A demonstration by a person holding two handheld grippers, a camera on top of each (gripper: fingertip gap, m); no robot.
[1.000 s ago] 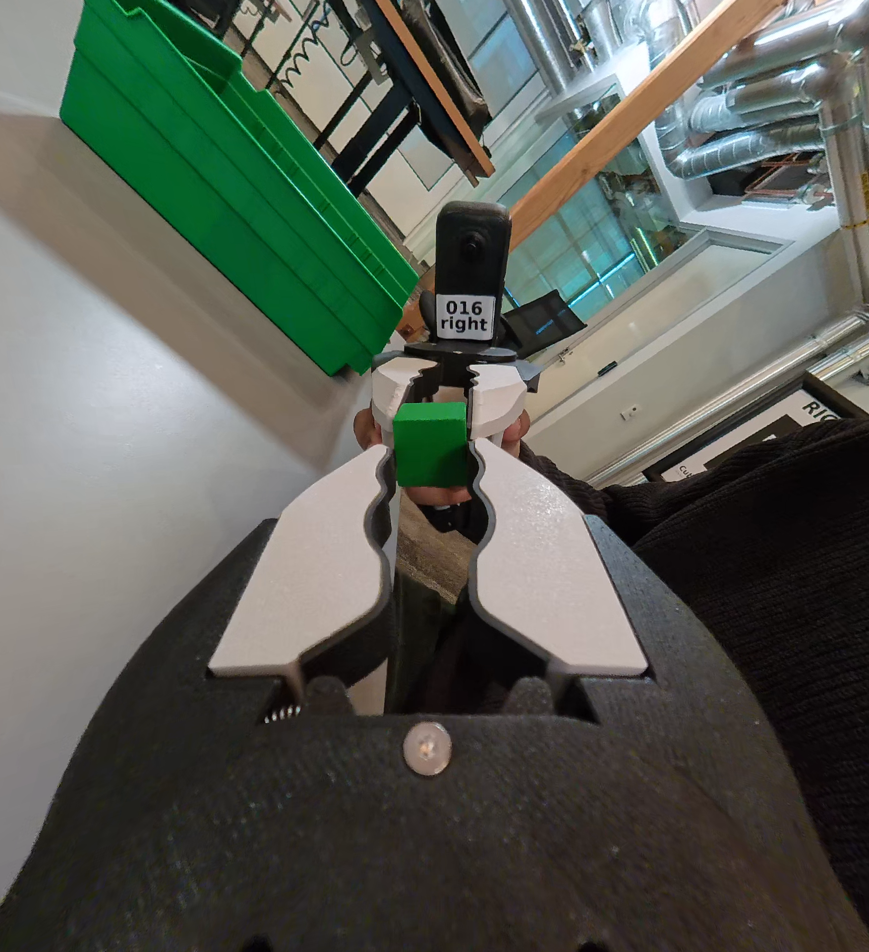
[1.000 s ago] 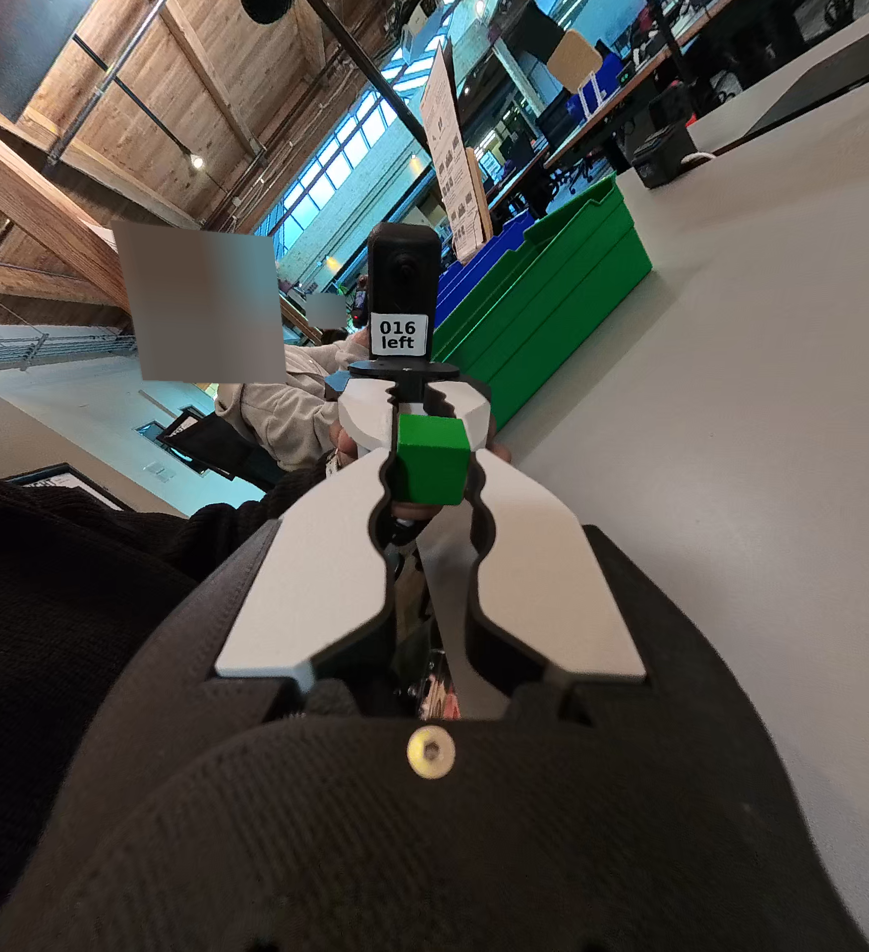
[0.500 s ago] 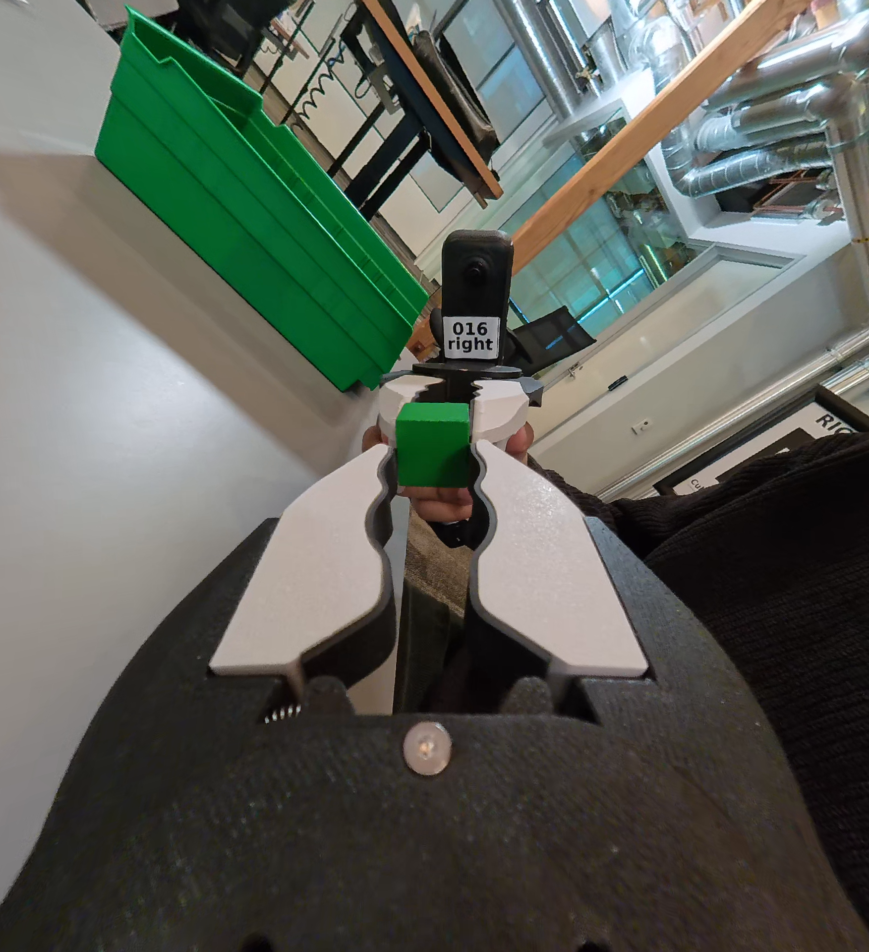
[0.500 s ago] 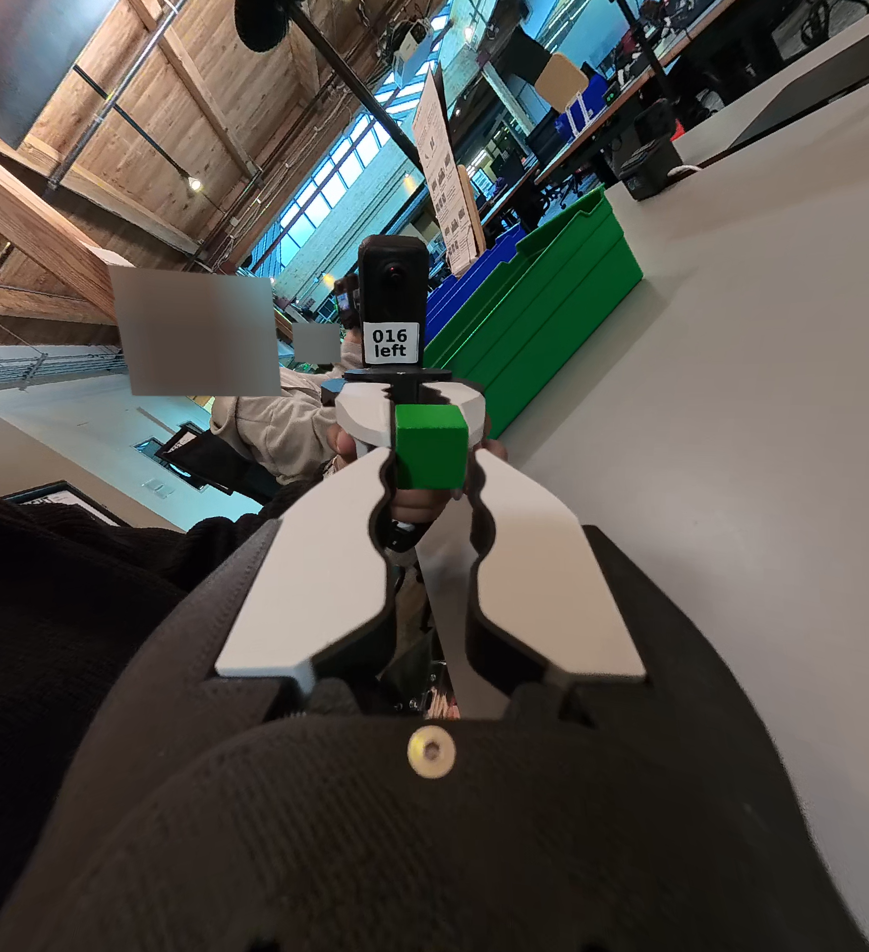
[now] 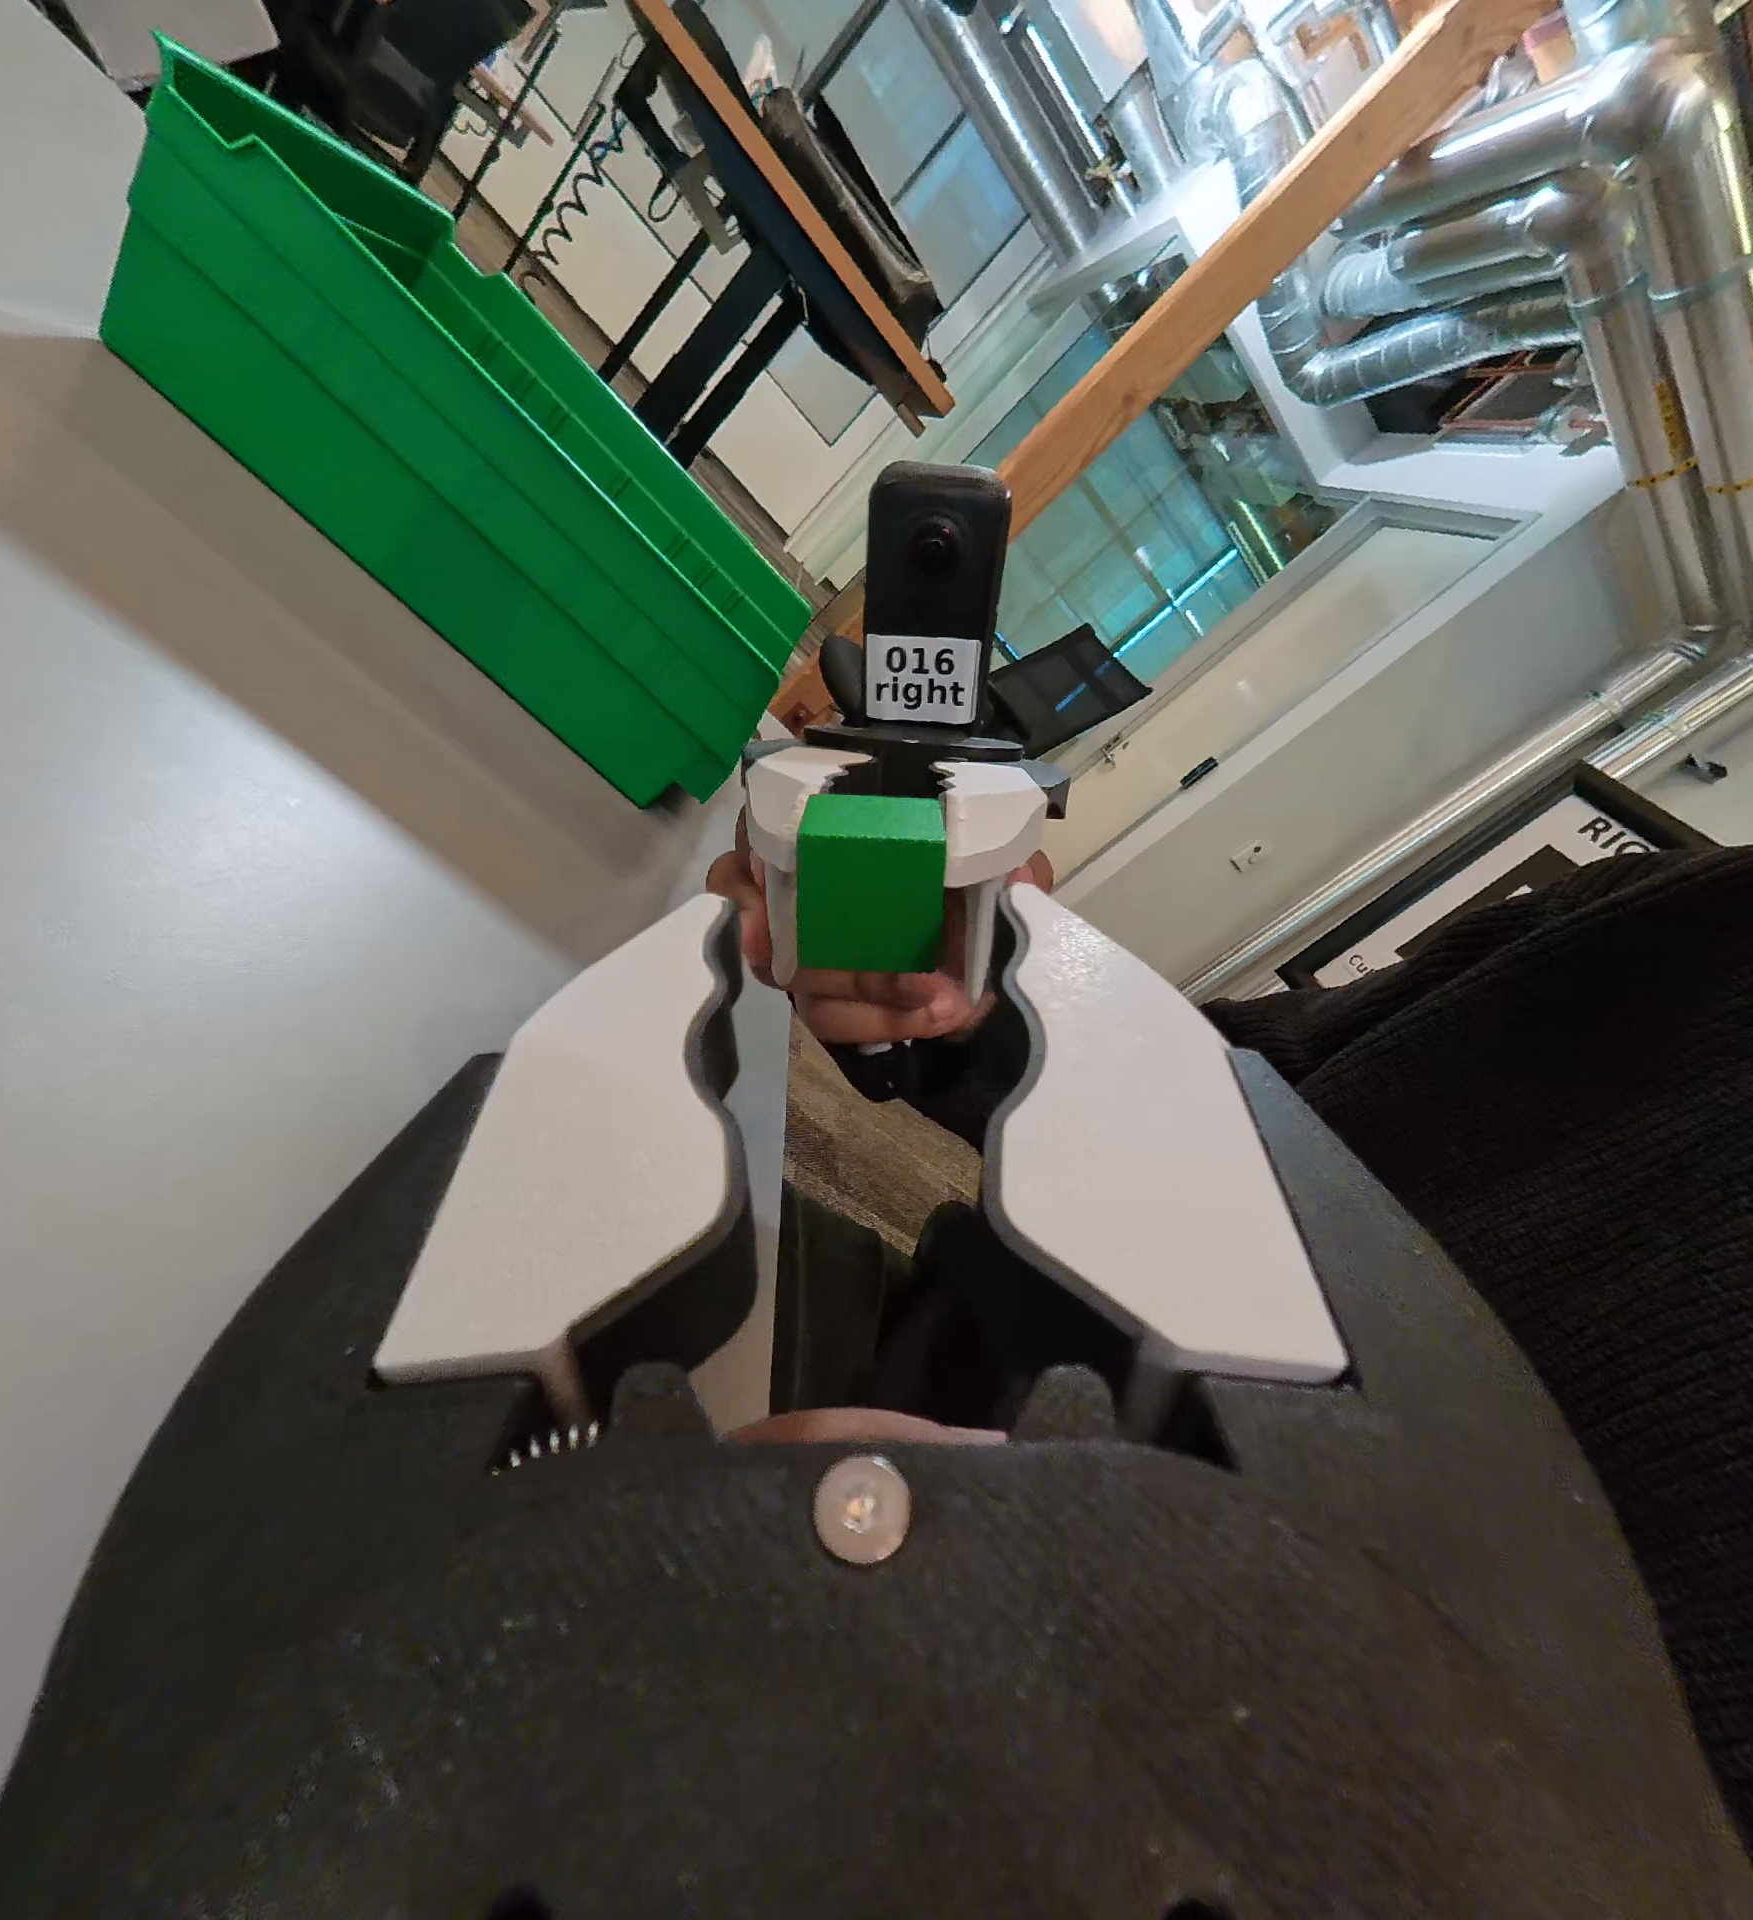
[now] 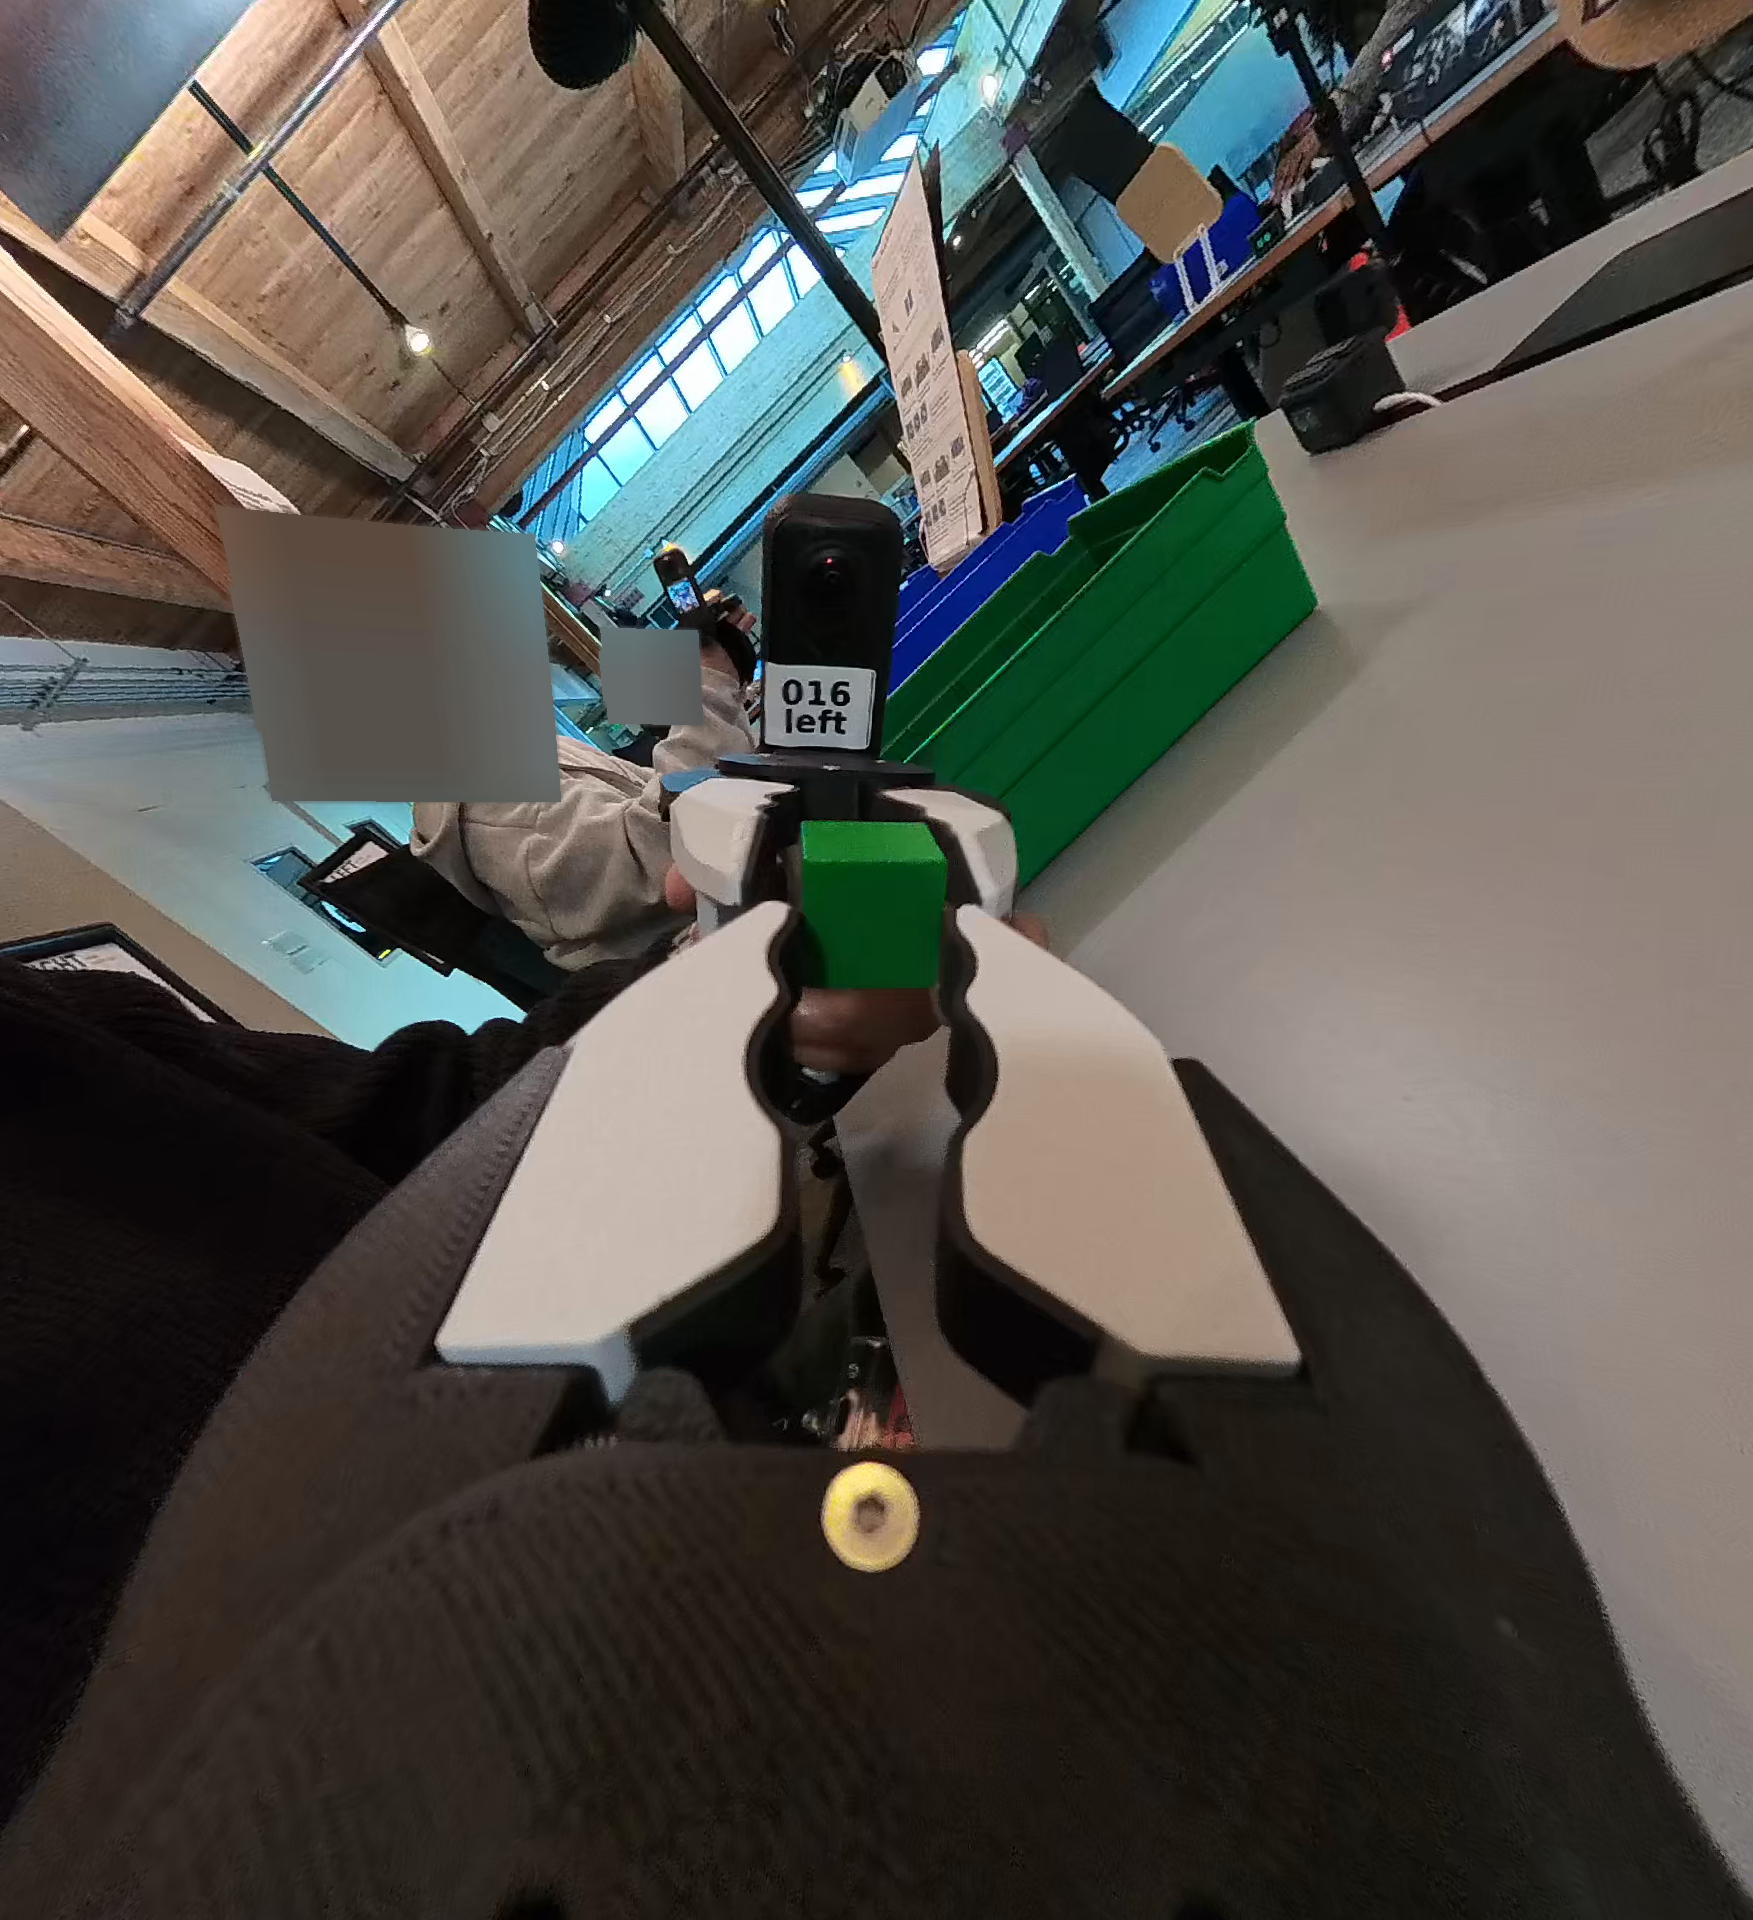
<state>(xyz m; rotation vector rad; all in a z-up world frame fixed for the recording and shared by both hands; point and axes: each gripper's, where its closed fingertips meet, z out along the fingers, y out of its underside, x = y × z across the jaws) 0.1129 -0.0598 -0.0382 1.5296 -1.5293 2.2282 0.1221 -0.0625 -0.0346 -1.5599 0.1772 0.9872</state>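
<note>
A small green cube (image 5: 867,899) hangs in the air between my two grippers, which face each other. My left gripper (image 5: 867,925) is open, with its white fingertips a little apart from the cube on both sides. My right gripper (image 6: 867,935) is shut on the cube (image 6: 872,904). In the left wrist view the right gripper's fingers (image 5: 991,831) flank the cube, with a hand behind them. In the right wrist view the left gripper's fingers (image 6: 716,842) stand spread wider than the cube.
A grey table (image 5: 124,935) lies to one side, also in the right wrist view (image 6: 1474,935). Stacked green bins (image 5: 415,436) stand on it, with blue bins (image 6: 976,592) behind. A small black device (image 6: 1339,395) sits farther off. A black knit sleeve (image 5: 1578,1143) is close by. A seated person (image 6: 539,862) is in the background.
My left gripper has opened and let go of the green cube. My right gripper stays shut on it. Both views have tilted slightly.
</note>
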